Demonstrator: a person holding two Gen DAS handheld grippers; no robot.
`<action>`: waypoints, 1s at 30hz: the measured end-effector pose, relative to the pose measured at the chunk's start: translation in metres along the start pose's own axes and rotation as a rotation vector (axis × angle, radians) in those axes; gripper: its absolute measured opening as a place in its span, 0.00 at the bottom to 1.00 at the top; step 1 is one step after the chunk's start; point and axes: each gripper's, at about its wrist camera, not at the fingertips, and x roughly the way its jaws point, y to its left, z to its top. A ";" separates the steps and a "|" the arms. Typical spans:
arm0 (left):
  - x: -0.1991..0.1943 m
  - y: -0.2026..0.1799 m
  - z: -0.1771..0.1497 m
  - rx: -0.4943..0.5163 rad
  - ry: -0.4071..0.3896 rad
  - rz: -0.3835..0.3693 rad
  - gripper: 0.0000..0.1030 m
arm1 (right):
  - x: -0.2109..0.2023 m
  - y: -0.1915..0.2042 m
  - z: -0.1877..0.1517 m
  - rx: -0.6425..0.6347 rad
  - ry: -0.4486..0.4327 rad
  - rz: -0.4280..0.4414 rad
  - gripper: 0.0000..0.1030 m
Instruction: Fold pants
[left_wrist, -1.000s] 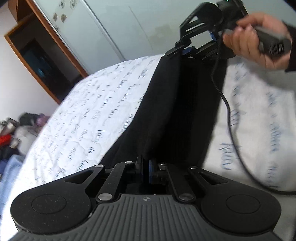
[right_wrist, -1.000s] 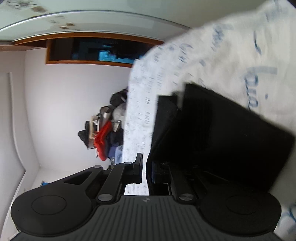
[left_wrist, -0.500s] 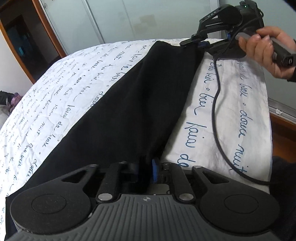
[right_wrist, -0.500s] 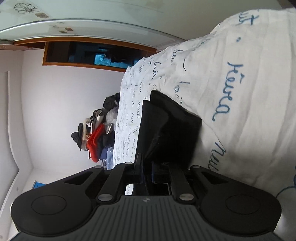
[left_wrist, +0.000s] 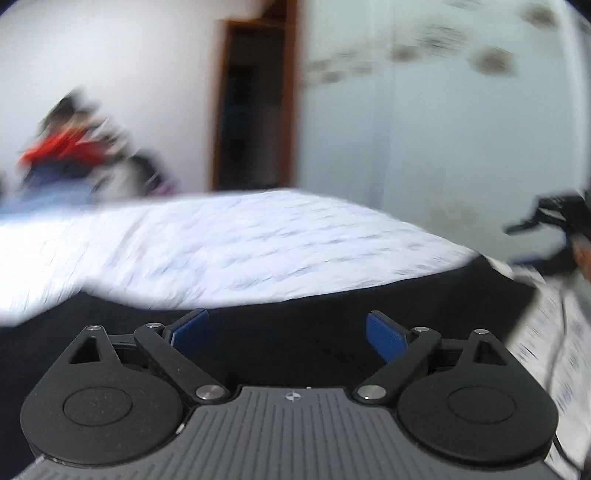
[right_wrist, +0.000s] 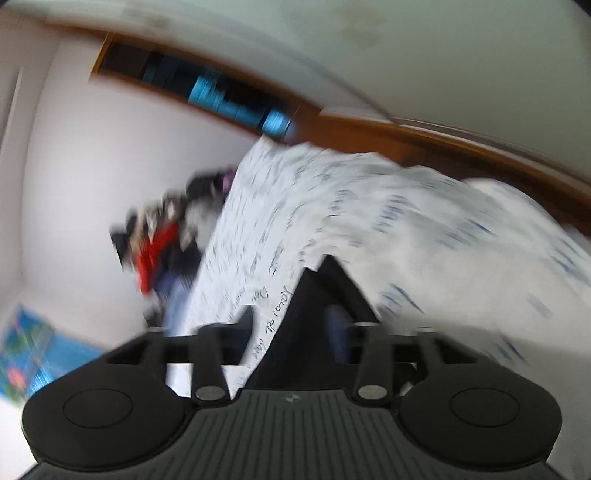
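Note:
The black pants (left_wrist: 295, 295) lie flat across the white bed cover (left_wrist: 221, 240), below my left gripper (left_wrist: 288, 325). The left gripper is open, its blue pads (left_wrist: 384, 332) wide apart and empty just above the cloth. In the blurred right wrist view a corner of the pants (right_wrist: 325, 295) lies between the fingers of my right gripper (right_wrist: 295, 325), whose jaws stand apart. The right gripper also shows at the far right of the left wrist view (left_wrist: 546, 218), held by a hand.
The bed cover (right_wrist: 369, 206) has blue handwriting print. A pile of clothes (left_wrist: 66, 158) with something red sits beyond the bed's far side. A wooden-framed dark opening (left_wrist: 255, 110) and pale sliding doors (left_wrist: 424, 110) stand behind.
Both grippers were shut on the pants; now both have opened and let go. The pants lie on the bed. Both cameras are swinging fast, so the views are blurred.

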 end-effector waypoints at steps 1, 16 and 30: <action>0.005 0.007 -0.006 -0.053 0.030 0.002 0.87 | 0.011 0.010 0.003 -0.057 0.019 -0.035 0.67; 0.021 0.026 -0.008 -0.157 0.108 -0.021 0.91 | 0.069 0.037 0.034 -0.211 0.143 -0.115 0.66; 0.021 0.027 -0.008 -0.163 0.118 -0.028 0.94 | 0.085 0.042 0.016 -0.396 0.238 -0.186 0.12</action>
